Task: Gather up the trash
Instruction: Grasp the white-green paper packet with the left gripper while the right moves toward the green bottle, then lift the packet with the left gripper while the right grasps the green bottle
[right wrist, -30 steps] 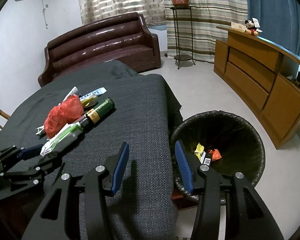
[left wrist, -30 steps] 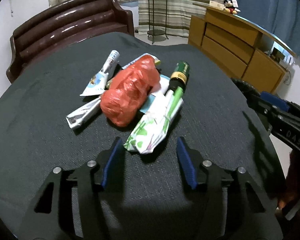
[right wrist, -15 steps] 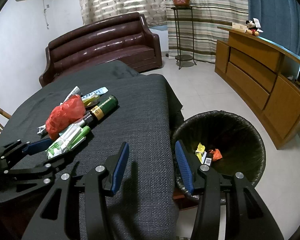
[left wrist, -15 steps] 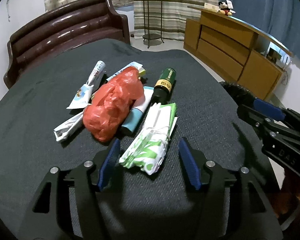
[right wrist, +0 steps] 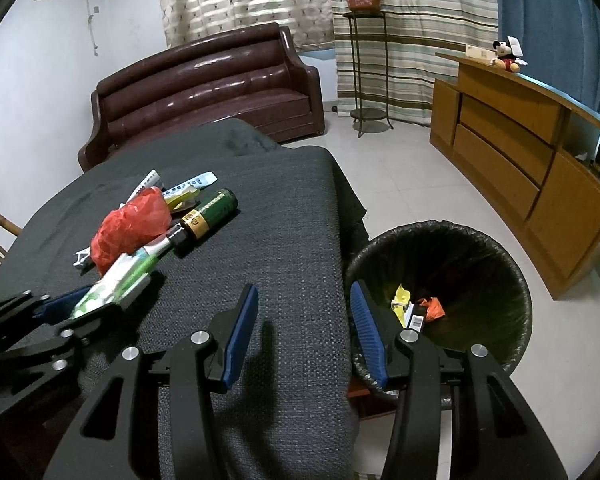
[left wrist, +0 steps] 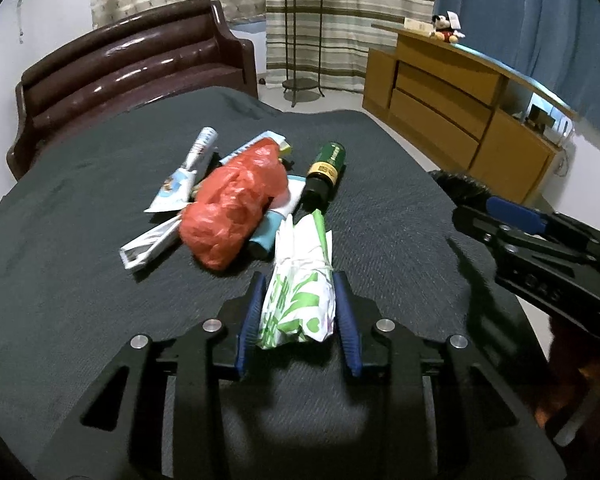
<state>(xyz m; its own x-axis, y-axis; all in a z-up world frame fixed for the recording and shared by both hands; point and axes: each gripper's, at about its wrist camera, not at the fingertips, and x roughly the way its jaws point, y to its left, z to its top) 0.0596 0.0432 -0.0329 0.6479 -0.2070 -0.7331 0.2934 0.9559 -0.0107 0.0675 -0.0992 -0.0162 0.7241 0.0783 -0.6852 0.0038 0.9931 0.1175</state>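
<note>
Left gripper [left wrist: 298, 312] is clamped on the green-and-white wrapper [left wrist: 300, 280] at lower centre of the left view, to lift it toward the trash bin [right wrist: 516, 280], while right gripper [right wrist: 304, 332] waits open and empty at the table edge.

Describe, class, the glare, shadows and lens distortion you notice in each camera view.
Left wrist view: glare streaks the sofa; the left gripper shadows the table; edges bend. Right wrist view: cabinet curves; the right gripper casts a shadow.
</note>
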